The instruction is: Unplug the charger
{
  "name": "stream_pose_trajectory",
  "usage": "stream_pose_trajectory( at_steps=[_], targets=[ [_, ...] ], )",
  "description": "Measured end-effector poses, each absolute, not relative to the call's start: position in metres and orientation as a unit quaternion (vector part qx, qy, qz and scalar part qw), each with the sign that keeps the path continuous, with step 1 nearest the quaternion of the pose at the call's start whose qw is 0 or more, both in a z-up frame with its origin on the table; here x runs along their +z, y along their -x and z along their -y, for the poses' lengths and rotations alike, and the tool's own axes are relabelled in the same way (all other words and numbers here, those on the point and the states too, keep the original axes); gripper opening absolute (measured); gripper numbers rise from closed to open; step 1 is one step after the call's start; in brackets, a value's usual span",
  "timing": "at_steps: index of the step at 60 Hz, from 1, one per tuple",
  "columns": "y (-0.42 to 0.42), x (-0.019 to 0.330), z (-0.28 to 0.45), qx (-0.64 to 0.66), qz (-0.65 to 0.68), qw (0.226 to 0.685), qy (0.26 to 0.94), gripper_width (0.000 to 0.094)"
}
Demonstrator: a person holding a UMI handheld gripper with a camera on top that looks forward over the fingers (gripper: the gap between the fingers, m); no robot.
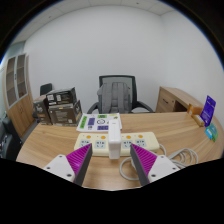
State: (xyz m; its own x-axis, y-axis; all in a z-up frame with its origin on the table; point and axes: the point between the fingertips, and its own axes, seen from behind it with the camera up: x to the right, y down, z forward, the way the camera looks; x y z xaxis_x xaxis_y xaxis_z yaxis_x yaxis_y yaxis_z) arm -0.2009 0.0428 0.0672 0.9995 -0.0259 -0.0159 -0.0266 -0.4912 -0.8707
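A white charger (111,149) is plugged into a white power strip (112,141) that lies across the wooden table (50,140), its white cable (128,170) looping toward me. My gripper (112,161) is open, its purple pads (81,158) on either side of the charger, which stands just ahead of and between the fingertips with a gap on each side. The fingers touch nothing.
A white and green box (99,123) lies beyond the power strip. A grey office chair (114,95) stands behind the table. A shelf (58,104) with clutter is at the left, a wooden cabinet (180,100) and a purple box (207,108) at the right.
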Motion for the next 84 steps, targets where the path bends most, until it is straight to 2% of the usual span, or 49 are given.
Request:
stream_pose_trajectory(
  at_steps=[4, 7, 10, 12, 19, 27, 35, 36, 38, 42, 47, 55, 61, 62, 65, 75, 84],
  targets=[
    [0.199, 0.064, -0.066, -0.010, -0.013, 0.512, 0.859, 0.0703],
    [0.197, 0.060, -0.080, -0.019, -0.017, 0.512, 0.858, 0.0606],
    [0.194, 0.057, -0.089, -0.027, -0.019, 0.512, 0.858, 0.0432],
    [0.187, 0.057, -0.093, -0.039, -0.022, 0.514, 0.857, 0.0237],
    [0.190, 0.058, -0.095, -0.042, -0.019, 0.516, 0.856, 0.0209],
    [0.191, 0.061, -0.096, -0.030, -0.019, 0.506, 0.862, 0.0135],
    [0.189, 0.067, -0.096, -0.020, -0.027, 0.489, 0.871, 0.0128],
    [0.189, 0.072, -0.095, -0.017, -0.028, 0.494, 0.869, 0.0129],
    [0.187, 0.106, -0.101, -0.022, -0.023, 0.536, 0.844, 0.0129],
    [0.181, 0.198, -0.109, -0.074, 0.014, 0.622, 0.779, 0.0129],
    [0.182, 0.286, -0.119, -0.026, 0.014, 0.668, 0.744, 0.0128],
    [0.147, 0.317, -0.130, 0.016, -0.021, 0.676, 0.737, 0.0126],
    [0.104, 0.285, -0.138, 0.014, -0.032, 0.653, 0.756, 0.0128],
    [0.092, 0.263, -0.134, 0.017, -0.035, 0.650, 0.759, 0.0128],
    [0.076, 0.239, -0.140, 0.026, -0.045, 0.622, 0.781, 0.0130],
    [0.013, 0.102, -0.134, 0.048, -0.090, 0.529, 0.842, 0.0139],
    [-0.013, 0.032, -0.120, 0.110, -0.146, 0.468, 0.865, 0.0184]
  ],
)
